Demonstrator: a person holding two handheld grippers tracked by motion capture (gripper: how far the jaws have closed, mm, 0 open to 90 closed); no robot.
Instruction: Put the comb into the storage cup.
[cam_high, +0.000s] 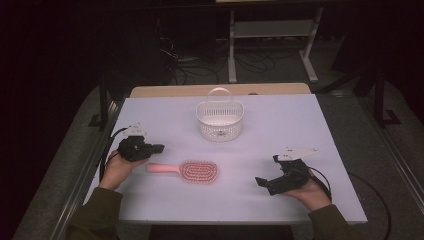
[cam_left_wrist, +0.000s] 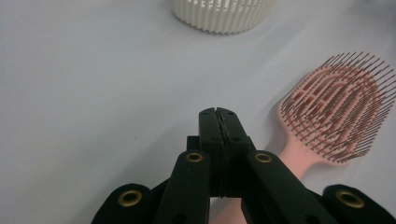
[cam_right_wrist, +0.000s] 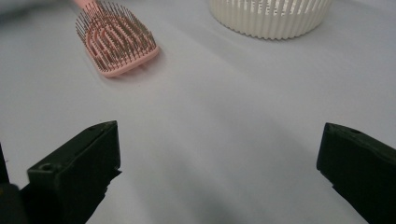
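A pink hairbrush (cam_high: 192, 171) lies flat on the white table, bristles up, handle pointing left. My left gripper (cam_high: 159, 148) hovers just above and left of the handle, shut with nothing between its jaws. In the left gripper view the closed tips (cam_left_wrist: 218, 111) sit to the left of the brush (cam_left_wrist: 334, 112), apart from it. My right gripper (cam_high: 267, 170) rests at the front right, open and empty. In the right gripper view its jaws (cam_right_wrist: 219, 154) stand wide apart, with the brush (cam_right_wrist: 116, 42) far off at the upper left.
A white slatted basket (cam_high: 220, 120) with an upright handle stands at the back middle of the table (cam_high: 300, 125); its wall shows in both gripper views (cam_left_wrist: 219, 16) (cam_right_wrist: 271, 18). Dark floor, cables and a metal frame lie beyond the far edge.
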